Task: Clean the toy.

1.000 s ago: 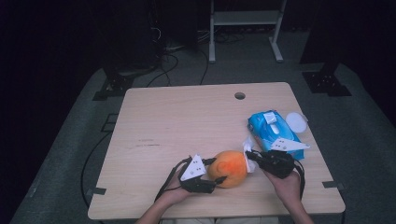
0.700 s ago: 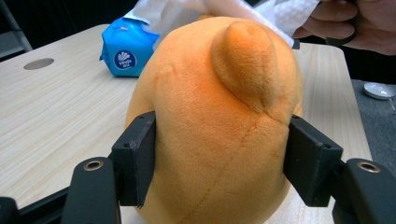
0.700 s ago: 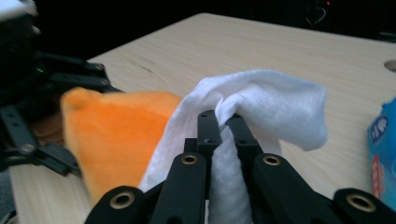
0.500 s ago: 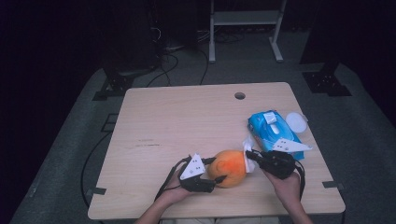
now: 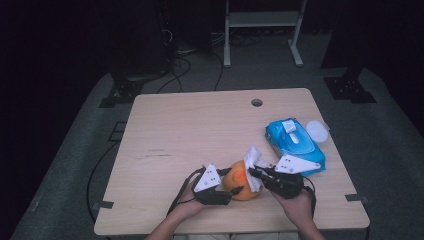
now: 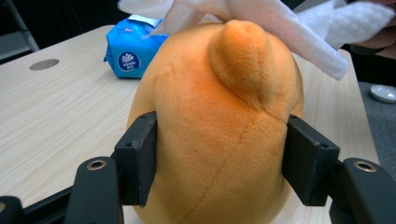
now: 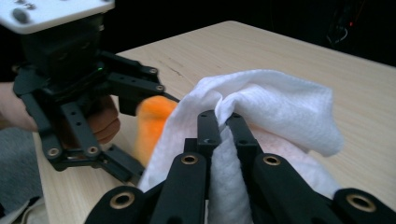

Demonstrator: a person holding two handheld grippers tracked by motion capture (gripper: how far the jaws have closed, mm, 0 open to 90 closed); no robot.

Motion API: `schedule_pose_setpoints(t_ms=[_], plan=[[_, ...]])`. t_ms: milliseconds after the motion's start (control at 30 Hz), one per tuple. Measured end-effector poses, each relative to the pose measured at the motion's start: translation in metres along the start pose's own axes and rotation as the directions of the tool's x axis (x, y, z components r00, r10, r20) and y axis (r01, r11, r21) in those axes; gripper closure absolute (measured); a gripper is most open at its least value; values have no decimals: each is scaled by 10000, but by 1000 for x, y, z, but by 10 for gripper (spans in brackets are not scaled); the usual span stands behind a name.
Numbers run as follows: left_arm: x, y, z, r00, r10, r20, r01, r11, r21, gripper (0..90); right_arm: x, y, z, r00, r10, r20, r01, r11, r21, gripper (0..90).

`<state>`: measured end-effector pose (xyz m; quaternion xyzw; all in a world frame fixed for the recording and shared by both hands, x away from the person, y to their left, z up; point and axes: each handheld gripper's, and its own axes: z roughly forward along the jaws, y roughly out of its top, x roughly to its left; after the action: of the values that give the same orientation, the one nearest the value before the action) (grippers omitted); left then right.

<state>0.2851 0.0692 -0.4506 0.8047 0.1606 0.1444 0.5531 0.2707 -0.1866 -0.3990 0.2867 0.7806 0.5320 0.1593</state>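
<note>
Orange plush held steady while a white wipe works over its top

Orange and soft, the plush toy (image 6: 219,126) sits low in the high view, a little right of centre, near the front edge of the worktop (image 5: 200,130). The left gripper (image 5: 231,184) clamps it from the left; in the left gripper view the two black jaws press into the toy's flanks at about half their spread, having just closed a touch further on it. A white wipe (image 7: 271,107) is draped over the toy's upper side. The right gripper (image 5: 254,174) has its jaws pinched tight on a fold of that wipe, as the right gripper view shows at the centre of its frame.

Judging by this, the step in hand is wiping the toy: one hand braces, the other drags the cloth across the plush surface.

The next move probably calls for sweeping the wipe over parts not yet covered, with the pinch kept firm so the cloth does not slip out, and the left hold kept so the toy does not roll. Turning the toy may be needed to reach its underside.

Further right on the worktop lies a blue wipes pack (image 5: 295,145), with a white round lid (image 5: 317,131) just beside it at the worktop's right edge.
</note>
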Motion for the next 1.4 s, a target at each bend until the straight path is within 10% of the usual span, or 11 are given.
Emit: schedule_pose_setpoints(t_ms=[267,633,867,1067,1400], plan=[[-3,1,6,9997,245,38,-245,9997,56,181,-13,-5,-3,9991,346,241,-348,9993,111,853],[-13,6,9,9983,446,-364,-440,9989,158,359,26,9,5,9928,-1012,-636,1004,9948,-165,853],[-12,6,11,9987,407,-323,-405,9991,79,367,5,4,-4,9997,-227,24,227,9996,-187,853],[-16,5,11,9977,539,-421,-534,9985,128,365,24,10,4,9954,-939,-204,937,9956,-76,853],[-15,2,8,9976,648,-222,-645,9978,130,364,-29,-11,-7,9950,775,626,-788,9967,176,852]])
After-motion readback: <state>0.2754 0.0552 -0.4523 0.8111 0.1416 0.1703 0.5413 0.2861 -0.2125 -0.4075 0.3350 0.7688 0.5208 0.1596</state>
